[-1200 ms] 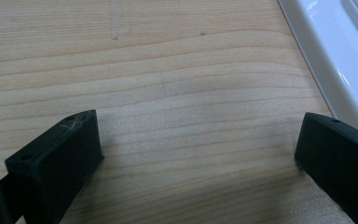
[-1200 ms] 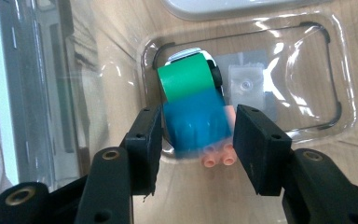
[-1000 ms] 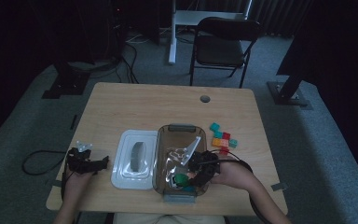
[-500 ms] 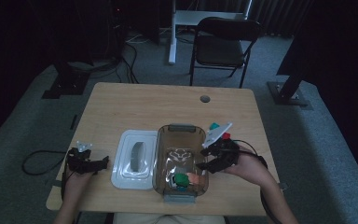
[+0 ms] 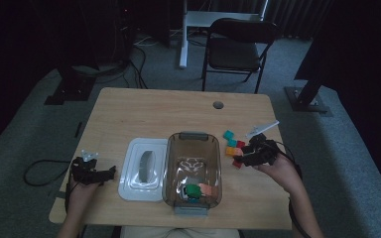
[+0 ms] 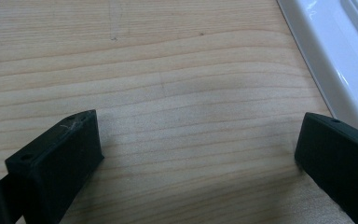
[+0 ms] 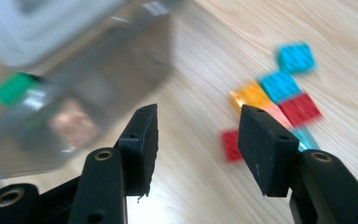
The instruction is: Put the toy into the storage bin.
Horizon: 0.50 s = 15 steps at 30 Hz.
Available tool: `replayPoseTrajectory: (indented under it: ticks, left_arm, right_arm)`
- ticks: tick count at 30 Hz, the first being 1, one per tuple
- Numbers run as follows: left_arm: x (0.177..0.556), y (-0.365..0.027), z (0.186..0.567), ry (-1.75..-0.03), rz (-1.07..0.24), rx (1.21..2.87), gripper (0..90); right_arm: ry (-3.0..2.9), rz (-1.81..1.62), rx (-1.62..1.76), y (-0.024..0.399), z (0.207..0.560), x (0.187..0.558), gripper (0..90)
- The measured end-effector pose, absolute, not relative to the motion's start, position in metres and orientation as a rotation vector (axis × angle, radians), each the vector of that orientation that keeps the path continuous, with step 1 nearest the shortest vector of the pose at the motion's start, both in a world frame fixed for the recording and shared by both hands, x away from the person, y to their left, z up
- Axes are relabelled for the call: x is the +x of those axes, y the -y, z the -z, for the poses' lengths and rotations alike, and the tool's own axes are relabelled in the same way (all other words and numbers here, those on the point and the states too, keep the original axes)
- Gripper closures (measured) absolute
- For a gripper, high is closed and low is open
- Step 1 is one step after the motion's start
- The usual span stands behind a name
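Bricks [image 5: 234, 148] sit in a loose cluster near the tabletop's right edge, just right of the clear bin [image 5: 192, 144], w/ a few already inside at its near end. Right hand-held gripper [image 5: 245, 157] hovers over the cluster, jaws partly apart w/ nothing between them; they have just been opening a little. Left hand-held gripper [image 5: 110, 171] rests by the left edge, jaws wide, empty, beside the white lid [image 5: 144, 148]. Risk: bricks lie touching, so a narrow gap could clip two at once or knock a neighbour toward the edge.
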<state>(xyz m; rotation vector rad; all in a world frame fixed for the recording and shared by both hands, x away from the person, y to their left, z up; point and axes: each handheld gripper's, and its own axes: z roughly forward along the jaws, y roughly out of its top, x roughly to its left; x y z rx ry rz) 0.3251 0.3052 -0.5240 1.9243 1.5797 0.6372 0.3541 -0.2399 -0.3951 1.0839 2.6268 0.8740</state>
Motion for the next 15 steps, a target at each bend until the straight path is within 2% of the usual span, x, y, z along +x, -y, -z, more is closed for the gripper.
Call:
replayPoseTrajectory:
  ticks: [9,15]
  left_arm:
    - [0.325,-0.305,0.524,-1.576,-0.635,1.925,0.9]
    - [0.325,-0.305,0.524,-1.576,-0.635,1.925,0.9]
  right_arm:
    - [-2.516,-0.784,1.385,0.281,0.436,0.393,47.4]
    - [-2.428,-0.782,1.565,0.291,0.451,0.416,47.4]
